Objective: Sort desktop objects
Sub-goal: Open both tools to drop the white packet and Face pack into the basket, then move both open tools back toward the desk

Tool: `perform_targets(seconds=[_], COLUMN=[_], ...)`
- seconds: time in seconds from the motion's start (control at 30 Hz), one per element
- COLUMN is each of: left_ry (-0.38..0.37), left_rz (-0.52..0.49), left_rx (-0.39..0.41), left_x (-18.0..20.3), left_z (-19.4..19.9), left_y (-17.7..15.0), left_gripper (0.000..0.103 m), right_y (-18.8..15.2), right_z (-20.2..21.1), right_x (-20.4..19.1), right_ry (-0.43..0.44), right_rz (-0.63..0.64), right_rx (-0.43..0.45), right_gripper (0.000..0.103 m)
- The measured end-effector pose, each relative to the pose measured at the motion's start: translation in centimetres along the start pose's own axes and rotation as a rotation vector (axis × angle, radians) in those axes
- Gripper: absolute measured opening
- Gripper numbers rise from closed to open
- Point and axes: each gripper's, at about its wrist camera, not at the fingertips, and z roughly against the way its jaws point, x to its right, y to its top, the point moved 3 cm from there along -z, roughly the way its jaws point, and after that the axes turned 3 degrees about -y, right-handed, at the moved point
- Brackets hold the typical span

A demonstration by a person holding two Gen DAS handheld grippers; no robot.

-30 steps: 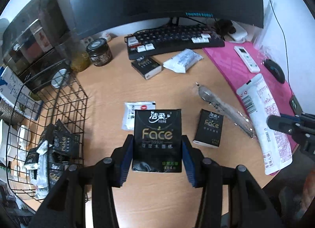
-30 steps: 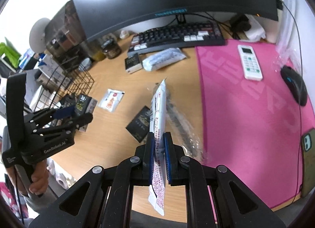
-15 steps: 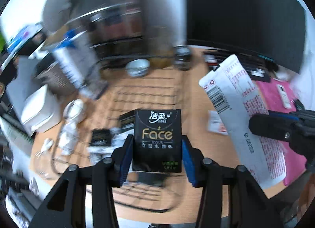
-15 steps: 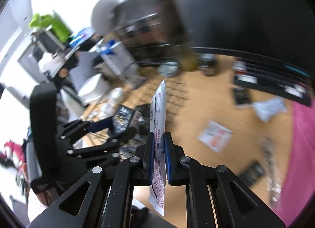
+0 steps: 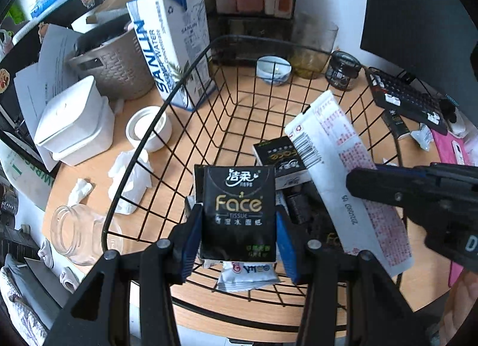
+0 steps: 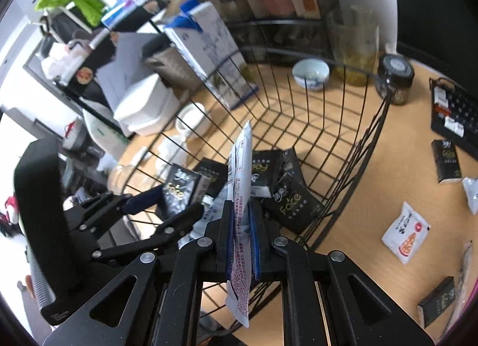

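My left gripper [image 5: 237, 235] is shut on a black Face tissue pack [image 5: 238, 211] and holds it above the black wire basket [image 5: 167, 101]. My right gripper [image 6: 241, 226] is shut on a long white printed sachet [image 6: 240, 172], held on edge over the same basket [image 6: 370, 136]. The sachet also shows in the left wrist view [image 5: 346, 166], with the right gripper [image 5: 418, 193] beside it. Several black tissue packs [image 6: 286, 199] and small white packets [image 5: 248, 274] lie in the basket. The left gripper [image 6: 167, 199] shows in the right wrist view.
A Sanlin water carton [image 5: 173, 44], grey woven pot [image 5: 113, 68], white box [image 5: 74, 125], white lid [image 5: 148, 128], glass jar [image 5: 74, 235] and crumpled tissues [image 5: 131, 175] surround the basket. On the desk lie a small bowl [image 6: 310, 72], dark jar [image 6: 394, 77], keyboard [image 6: 457, 113], snack packet [image 6: 406, 237] and tissue packs [image 6: 448, 160].
Both grippers have swung left from the open desk to above the wire basket, each still holding its item. The monitor and pink mat have left the centre of view.
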Motion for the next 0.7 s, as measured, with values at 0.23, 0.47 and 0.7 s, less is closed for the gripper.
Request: perform_targets(seconds=[0.23,0.47,0.7], left_ry=[0.028,0.024,-0.019], left_rz=[0.014,0.013,-0.122], left_rx=[-0.009,0.041,0.107], left_x=[-0.5,0.7,8.2], left_z=[-0.2,2.4,6.2], left_y=[-0.2,0.4,0.3], left_gripper=[0.057,0.063,0.063], right_y=[-0.1,-0.6,-3.6], right_z=[-1.1,4.0,12.5], right_x=[0.2,0.7,5.7], right_ry=[0.054,0.058,-0.107], right_rz=[-0.026,-0.004,-0.003], right_rx=[-0.017,0.076,0.192], right_gripper=[0.015,0.031,0.048])
